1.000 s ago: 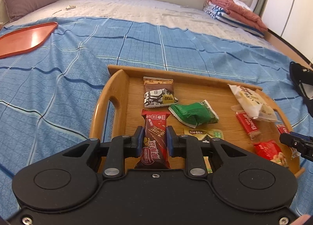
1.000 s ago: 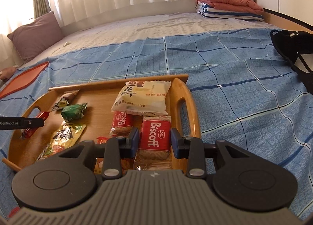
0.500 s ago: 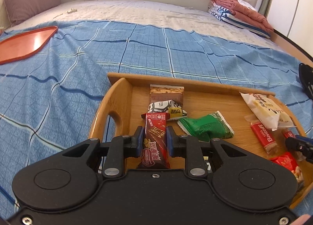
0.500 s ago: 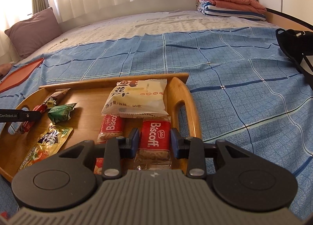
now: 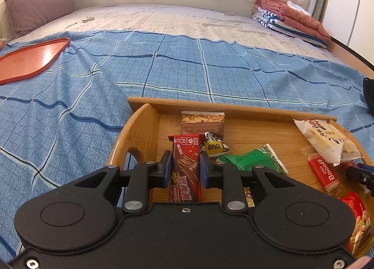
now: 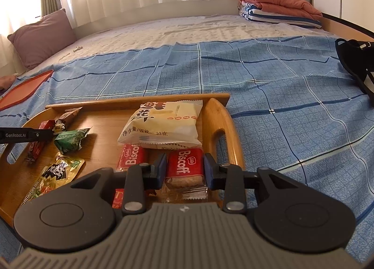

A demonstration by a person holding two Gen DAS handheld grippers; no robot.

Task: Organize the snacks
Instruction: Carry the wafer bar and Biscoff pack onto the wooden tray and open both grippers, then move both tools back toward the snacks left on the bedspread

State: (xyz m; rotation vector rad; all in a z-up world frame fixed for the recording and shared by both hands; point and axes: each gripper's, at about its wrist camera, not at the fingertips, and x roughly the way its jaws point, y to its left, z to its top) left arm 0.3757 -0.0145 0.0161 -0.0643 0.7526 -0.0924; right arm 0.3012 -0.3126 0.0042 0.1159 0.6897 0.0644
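A wooden tray (image 5: 140,126) (image 6: 219,117) lies on the blue checked bedspread and holds several snacks. My left gripper (image 5: 185,167) is shut on a red wafer bar (image 5: 187,164), held over the tray's left end. My right gripper (image 6: 185,168) is shut on a red Biscoff packet (image 6: 185,168) over the tray's right end. In the tray lie a green packet (image 5: 250,159) (image 6: 71,143), a white bun packet (image 5: 327,143) (image 6: 163,124), a second Biscoff (image 5: 323,173) (image 6: 132,157), a nut bar (image 5: 202,120) and a yellow-green sachet (image 6: 55,173).
An orange tray (image 5: 30,58) (image 6: 23,89) lies on the bedspread at far left. A purple pillow (image 5: 39,0) sits at the head. Folded blankets (image 5: 289,19) (image 6: 278,7) are at the far right. A black bag (image 6: 357,63) lies at the right edge.
Both grippers have lowered and moved forward a little over the tray, each still holding its snack. The snacks in the tray have not moved.
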